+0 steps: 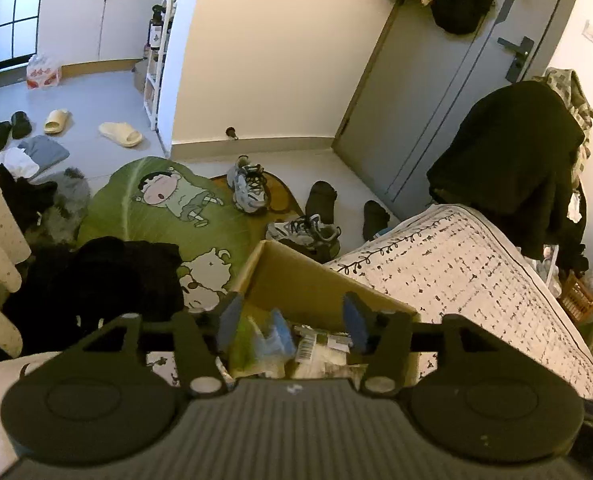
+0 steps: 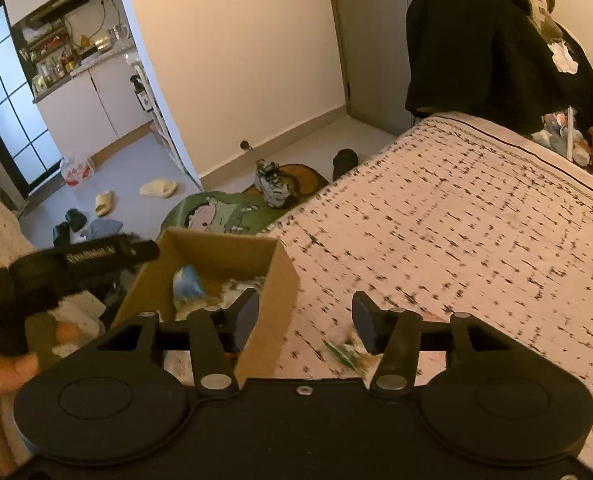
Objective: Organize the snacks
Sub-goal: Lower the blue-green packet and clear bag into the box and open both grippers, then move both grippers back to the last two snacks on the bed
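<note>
Two grippers hang over a cardboard box [image 1: 296,280] at the bed's [image 1: 476,264] edge. The left gripper [image 1: 292,322] has its jaws spread, empty, above snacks [image 1: 280,336] in the box. The right gripper [image 2: 304,320], jaws also spread and empty, straddles the box wall; a blurred green packet [image 2: 342,354], perhaps a snack, lies on the bed.

No legible text; blurred white lettering on the left gripper [image 2: 96,258], a barcode label [image 1: 306,346] unreadable.
</note>
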Demonstrator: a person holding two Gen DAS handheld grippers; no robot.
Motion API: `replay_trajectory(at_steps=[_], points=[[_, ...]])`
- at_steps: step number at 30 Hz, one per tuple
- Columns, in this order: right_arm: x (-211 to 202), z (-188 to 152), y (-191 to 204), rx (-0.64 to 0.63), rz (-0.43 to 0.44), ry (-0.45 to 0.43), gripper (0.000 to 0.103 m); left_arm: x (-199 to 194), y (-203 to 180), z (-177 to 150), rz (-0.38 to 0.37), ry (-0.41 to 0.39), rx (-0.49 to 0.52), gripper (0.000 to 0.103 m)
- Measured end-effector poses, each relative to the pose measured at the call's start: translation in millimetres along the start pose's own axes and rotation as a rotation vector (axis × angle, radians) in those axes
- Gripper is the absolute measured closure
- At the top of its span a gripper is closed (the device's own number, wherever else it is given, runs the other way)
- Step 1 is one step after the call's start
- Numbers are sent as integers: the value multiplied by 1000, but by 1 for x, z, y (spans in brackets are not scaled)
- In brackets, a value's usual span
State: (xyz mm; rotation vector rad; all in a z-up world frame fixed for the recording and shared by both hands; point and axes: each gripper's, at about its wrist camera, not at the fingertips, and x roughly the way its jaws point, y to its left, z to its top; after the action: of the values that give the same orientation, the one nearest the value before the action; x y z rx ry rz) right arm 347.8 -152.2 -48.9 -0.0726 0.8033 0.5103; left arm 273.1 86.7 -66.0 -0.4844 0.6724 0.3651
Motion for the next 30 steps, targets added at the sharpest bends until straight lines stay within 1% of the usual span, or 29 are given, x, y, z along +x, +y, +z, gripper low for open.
replay_trajectory(at_steps=[2,4,6,7,9,11,12,14,17,20,24,26,28,30], points=[[-6,-2,-3,-29,9,9,51,-4,0,0,2,-10,0,43],[-12,-2,-5,-48,19,15,48,-8,0,0,13,-7,-6,39],[-17,-2,-9,-61,21,14,40,-12,1,-1,20,-5,-25,37],[-20,-2,-12,-64,18,11,38,-15,1,-2,17,-5,-30,36],[-24,-1,-20,-55,13,6,38,-19,-1,-3,10,5,-32,35],[-27,0,-28,-41,11,5,37,-23,-3,-4,11,21,-34,28],[-28,1,-32,-35,6,7,37,-26,-5,-6,16,25,-38,26],[-29,0,-40,-21,-2,8,37,-32,-10,-7,16,23,-38,20],[-32,-3,-54,2,-20,7,37,-40,-20,-12,-2,22,-36,17],[-32,-4,-66,58,-32,8,37,-44,-33,-18,-26,38,-25,17],[-27,-7,-73,67,-35,22,37,-47,-50,-29,-52,42,-13,17],[-23,-7,-78,83,-34,30,37,-48,-59,-33,-79,55,0,17],[-21,-7,-83,71,-31,38,37,-49,-67,-37,-103,60,17,17],[-18,-8,-88,42,-36,49,37,-50,-75,-39,-108,54,44,17]])
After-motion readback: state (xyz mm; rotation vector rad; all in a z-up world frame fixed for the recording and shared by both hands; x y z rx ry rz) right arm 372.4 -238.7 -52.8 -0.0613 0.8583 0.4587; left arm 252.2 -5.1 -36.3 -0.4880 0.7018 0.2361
